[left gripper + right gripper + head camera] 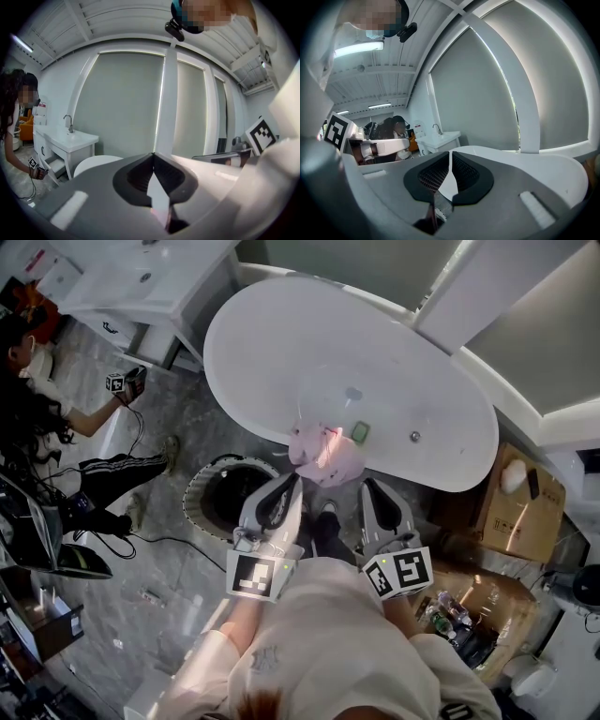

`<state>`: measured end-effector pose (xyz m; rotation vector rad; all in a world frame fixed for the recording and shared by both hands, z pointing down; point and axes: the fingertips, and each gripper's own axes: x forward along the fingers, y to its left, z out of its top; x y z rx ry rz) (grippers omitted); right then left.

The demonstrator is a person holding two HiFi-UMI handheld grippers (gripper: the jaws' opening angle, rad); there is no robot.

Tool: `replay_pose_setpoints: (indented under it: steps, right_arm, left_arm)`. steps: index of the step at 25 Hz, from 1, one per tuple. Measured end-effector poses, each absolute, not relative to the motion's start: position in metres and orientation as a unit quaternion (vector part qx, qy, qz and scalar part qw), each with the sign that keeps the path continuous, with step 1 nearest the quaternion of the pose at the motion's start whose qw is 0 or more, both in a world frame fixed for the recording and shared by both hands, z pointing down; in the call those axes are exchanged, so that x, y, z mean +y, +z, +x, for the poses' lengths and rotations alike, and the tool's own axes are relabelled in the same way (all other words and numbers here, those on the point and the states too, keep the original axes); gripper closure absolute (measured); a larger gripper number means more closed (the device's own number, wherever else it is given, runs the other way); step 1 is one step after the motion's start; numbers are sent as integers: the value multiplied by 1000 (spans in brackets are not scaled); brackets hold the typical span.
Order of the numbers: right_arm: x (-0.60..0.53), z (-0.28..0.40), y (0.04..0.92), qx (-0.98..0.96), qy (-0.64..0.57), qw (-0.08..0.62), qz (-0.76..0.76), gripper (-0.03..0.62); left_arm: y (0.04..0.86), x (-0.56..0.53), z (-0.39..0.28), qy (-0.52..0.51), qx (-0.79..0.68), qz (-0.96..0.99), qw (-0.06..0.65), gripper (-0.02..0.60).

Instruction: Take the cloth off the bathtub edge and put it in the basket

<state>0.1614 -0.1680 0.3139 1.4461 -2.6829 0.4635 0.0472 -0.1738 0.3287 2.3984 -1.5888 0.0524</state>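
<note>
A pink cloth (323, 454) lies crumpled over the near edge of the white bathtub (281, 343). In the head view both grippers point at that edge from below. My left gripper (296, 478) has its tip at the cloth's lower left, and in the left gripper view (153, 155) its jaws meet at the tip with nothing caught there; a sliver of pink shows low in the gap. My right gripper (367, 484) sits just right of the cloth, apart from it, and is shut and empty (450, 153). The round basket (199, 495), dark inside, stands on the floor left of the left gripper.
A small green object (360, 433) rests on the tub rim beside the cloth. A person (56, 418) sits on the floor at left holding a marker cube (116, 382). A white vanity (141, 282) stands at back left, and cardboard boxes (517, 507) at right.
</note>
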Motion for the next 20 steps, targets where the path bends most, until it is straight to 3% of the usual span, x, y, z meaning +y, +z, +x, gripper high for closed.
replay_pose_setpoints:
  steps: [7, 20]
  right_arm:
    - [-169, 156, 334, -874, 157, 47, 457, 568]
    - [-221, 145, 449, -862, 198, 110, 453, 396]
  left_arm:
    - [335, -177, 44, 15, -544, 827, 140, 557]
    - [391, -196, 46, 26, -536, 825, 178, 538]
